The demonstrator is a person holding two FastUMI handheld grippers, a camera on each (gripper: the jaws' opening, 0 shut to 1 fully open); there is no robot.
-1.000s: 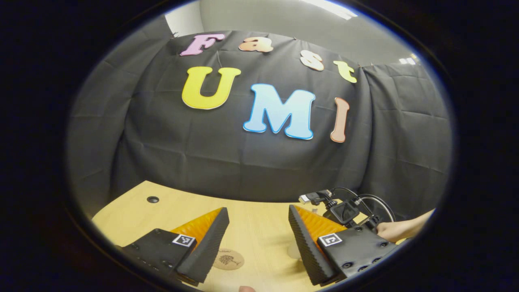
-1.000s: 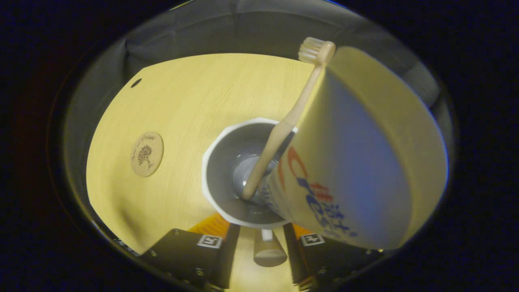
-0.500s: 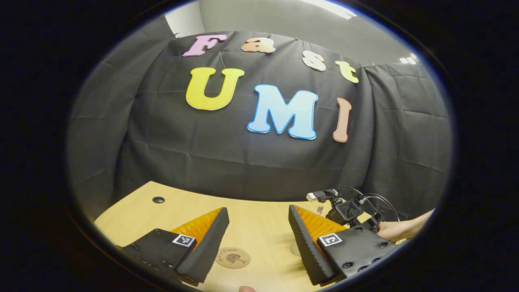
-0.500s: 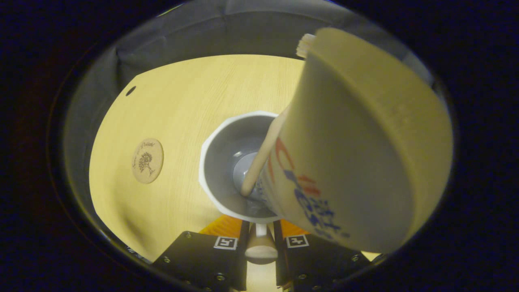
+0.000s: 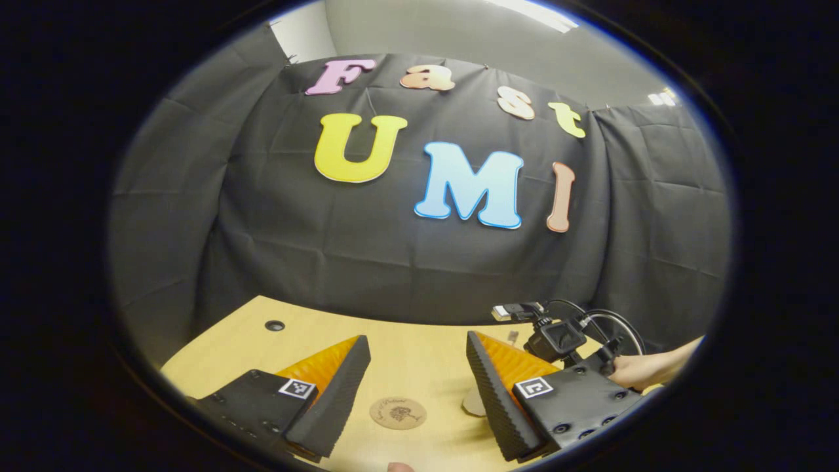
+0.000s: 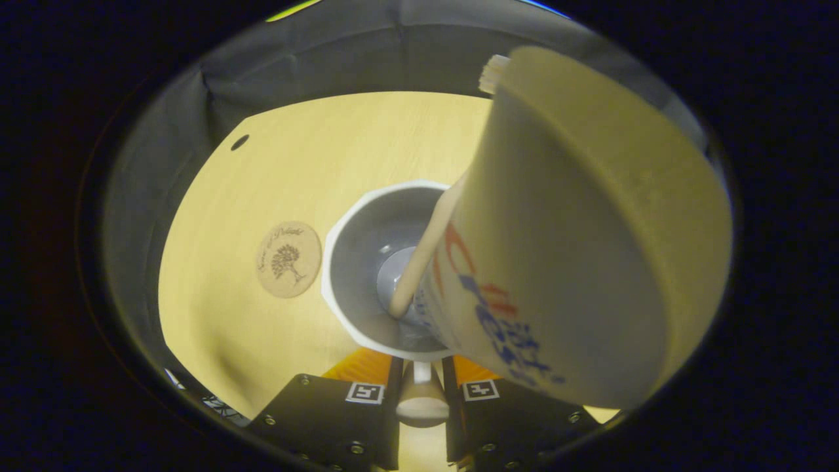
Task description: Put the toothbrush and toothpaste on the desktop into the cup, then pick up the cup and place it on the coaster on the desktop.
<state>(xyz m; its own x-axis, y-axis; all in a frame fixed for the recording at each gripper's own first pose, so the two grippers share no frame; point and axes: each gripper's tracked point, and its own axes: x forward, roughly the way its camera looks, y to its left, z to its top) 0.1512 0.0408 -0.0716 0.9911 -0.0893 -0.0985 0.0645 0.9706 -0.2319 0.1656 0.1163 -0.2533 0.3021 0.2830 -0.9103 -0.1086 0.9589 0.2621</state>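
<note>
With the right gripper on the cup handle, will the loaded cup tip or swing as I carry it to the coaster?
Probably top-heavy: the toothpaste and toothbrush lean far out of the cup. The right gripper pinches only the small handle, so the cup may swing. The contents look loose and could shift.

The white cup [image 6: 367, 262] held the leaning toothbrush [image 6: 426, 249] and toothpaste tube [image 6: 564, 249], just beside the round coaster [image 6: 288, 259].
</note>
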